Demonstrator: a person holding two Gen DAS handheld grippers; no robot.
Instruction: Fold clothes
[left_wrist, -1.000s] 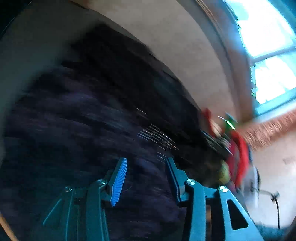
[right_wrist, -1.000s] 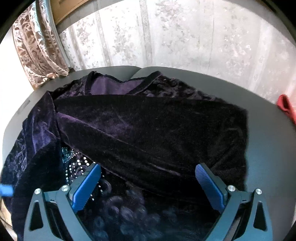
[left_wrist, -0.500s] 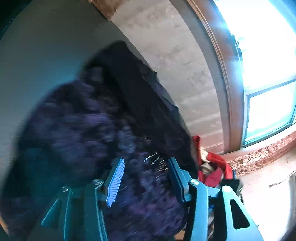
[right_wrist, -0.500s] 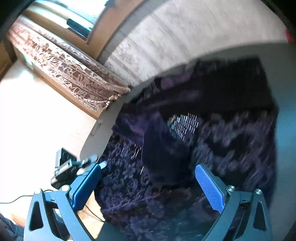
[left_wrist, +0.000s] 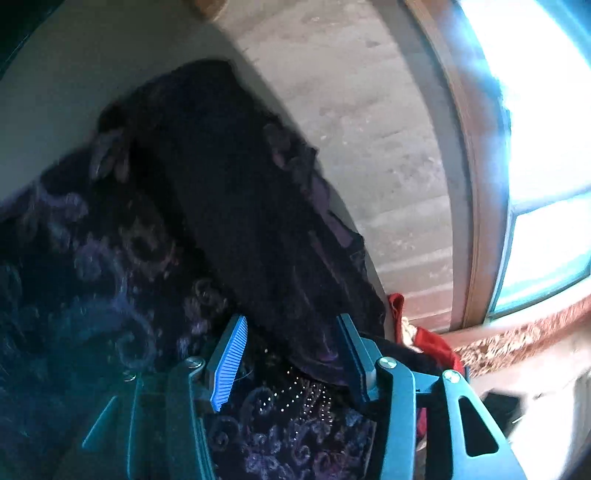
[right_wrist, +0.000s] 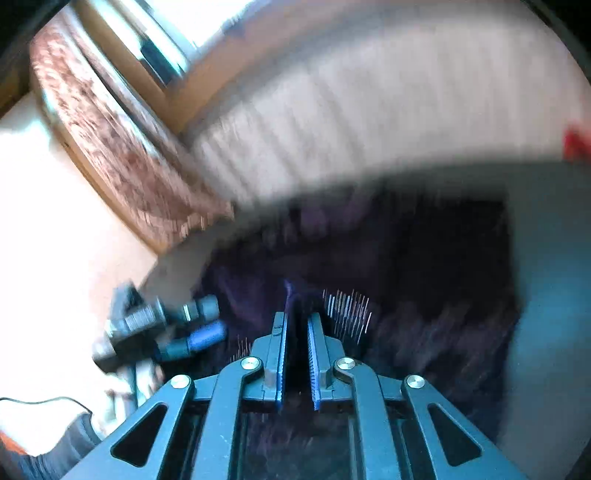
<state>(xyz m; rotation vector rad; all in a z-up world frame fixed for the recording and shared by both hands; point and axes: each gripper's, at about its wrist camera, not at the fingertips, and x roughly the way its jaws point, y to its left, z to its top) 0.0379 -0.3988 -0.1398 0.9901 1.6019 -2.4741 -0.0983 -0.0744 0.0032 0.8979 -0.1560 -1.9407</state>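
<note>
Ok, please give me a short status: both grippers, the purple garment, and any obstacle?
Right gripper has just closed on a fold of the purple garment. Left gripper open, garment between its fingers, unpinched. Red cloth at table edge, not in the way.

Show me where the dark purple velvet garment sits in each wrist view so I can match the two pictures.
Left wrist: the purple garment fills the left and centre, running under the left gripper, whose jaws stand apart.
Right wrist: it lies blurred across the centre and right; the right gripper has just closed on a fold of it.
Shared landmark: the garment's sparkly beaded patch, and the grey table.
</note>
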